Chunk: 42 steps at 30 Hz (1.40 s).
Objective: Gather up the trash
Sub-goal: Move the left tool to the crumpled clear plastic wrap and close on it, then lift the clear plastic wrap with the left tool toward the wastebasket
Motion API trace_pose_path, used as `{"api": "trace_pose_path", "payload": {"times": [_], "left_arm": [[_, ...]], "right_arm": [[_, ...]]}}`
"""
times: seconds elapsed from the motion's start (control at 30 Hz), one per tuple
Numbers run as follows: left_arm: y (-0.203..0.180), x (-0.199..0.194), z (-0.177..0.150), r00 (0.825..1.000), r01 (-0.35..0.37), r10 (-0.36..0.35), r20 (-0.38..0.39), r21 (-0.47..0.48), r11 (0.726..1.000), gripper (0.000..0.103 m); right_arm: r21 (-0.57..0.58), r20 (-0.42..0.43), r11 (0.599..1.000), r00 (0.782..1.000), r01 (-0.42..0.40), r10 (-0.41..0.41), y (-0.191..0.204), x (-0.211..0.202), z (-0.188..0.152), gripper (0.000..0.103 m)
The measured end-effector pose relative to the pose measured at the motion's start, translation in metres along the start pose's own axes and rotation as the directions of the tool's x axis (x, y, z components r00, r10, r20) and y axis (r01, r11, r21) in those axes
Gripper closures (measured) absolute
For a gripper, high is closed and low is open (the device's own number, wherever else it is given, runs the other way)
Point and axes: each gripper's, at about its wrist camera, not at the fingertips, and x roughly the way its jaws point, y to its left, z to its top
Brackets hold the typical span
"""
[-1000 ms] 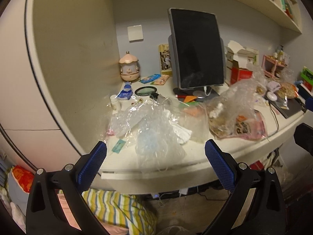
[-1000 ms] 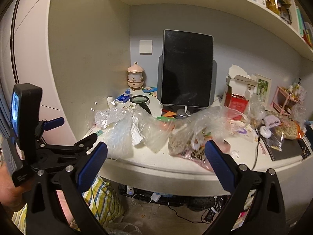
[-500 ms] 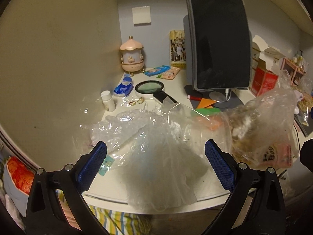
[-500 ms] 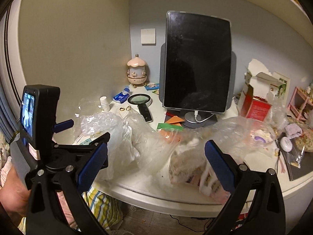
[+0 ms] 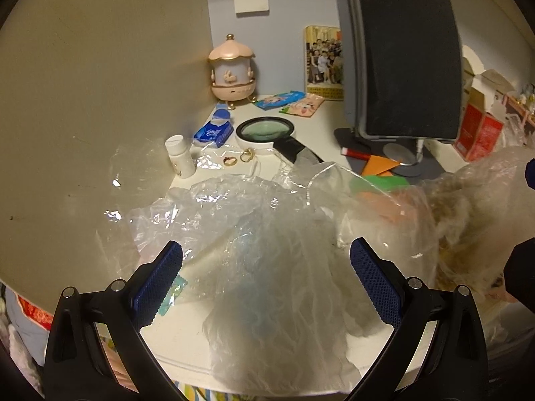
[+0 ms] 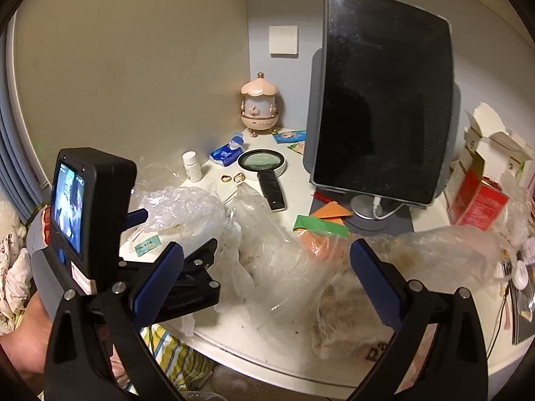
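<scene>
**A:** Both tools stand wide, holding nothing. The left tool (image 5: 266, 279) frames the crumpled clear plastic bag (image 5: 267, 284) at the near edge of the counter (image 5: 187, 337); the right tool (image 6: 266, 275) faces the clear bag of food scraps (image 6: 361, 287) just beside it.

**B:** What worries you?

**A:** The plastic is thin and slippery. If the left tool closes on one loose fold, I'd expect the rest to trail and sweep whatever it touches. Two gold rings (image 5: 238, 158) lie just behind the heap, near the small white bottle (image 5: 180, 155). A dragged sheet could carry them off the counter unnoticed.

**B:** And the other bag?

**A:** It looks open and full of crumbs. Lifted by the wrong end, it would likely spill over the counter and onto the striped fabric (image 6: 174, 354) below the edge.

**B:** Anything in the way?

**A:** The two bags overlap, so pulling one may tug the other. The magnifying glass (image 6: 265, 167) has its handle touching the plastic's far side, and the green and orange paper (image 6: 322, 222) sits partly under the film. The tablet on its stand (image 6: 381, 100), the pink lamp (image 5: 231, 68) and the tissue pack (image 5: 214, 132) sit farther back, apart from the heap.

**B:** The little teal packet?

**A:** That packet (image 6: 147, 244) lies beside the left tool's finger, easy to miss.
</scene>
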Motion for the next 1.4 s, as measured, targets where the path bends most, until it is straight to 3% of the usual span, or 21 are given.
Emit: {"api": "trace_pose_path", "payload": {"times": [0.27,0.57,0.87,1.03,1.1,1.4], "left_arm": [[-0.001,0.032,0.0,0.999,-0.041,0.041,-0.034,-0.01,0.999,0.005],[0.002,0.047,-0.001,0.999,-0.037,0.035,-0.041,-0.037,0.999,0.006],[0.0,0.046,0.001,0.999,0.005,-0.006,-0.031,-0.018,1.0,0.042],[-0.007,0.046,0.003,0.999,0.028,-0.027,-0.024,0.016,0.999,0.081],[-0.008,0.044,0.003,0.999,0.028,-0.028,-0.016,0.019,0.999,0.089],[-0.003,0.018,0.009,0.999,-0.002,0.0,0.047,0.034,0.999,0.095]], "right_arm": [[0.011,-0.02,1.0,1.0,-0.013,0.014,-0.008,0.023,0.002,0.006],[0.01,-0.044,1.0,0.999,-0.02,0.021,-0.01,0.036,0.001,0.006],[0.007,-0.042,1.0,0.999,-0.021,0.021,-0.009,0.036,0.0,0.006],[0.004,-0.045,1.0,0.999,-0.014,0.015,-0.009,0.033,-0.003,0.006],[0.007,-0.044,1.0,0.999,-0.009,0.01,-0.01,0.031,-0.004,0.006],[0.019,-0.03,1.0,1.0,-0.004,0.005,-0.006,0.019,-0.006,0.006]]}}
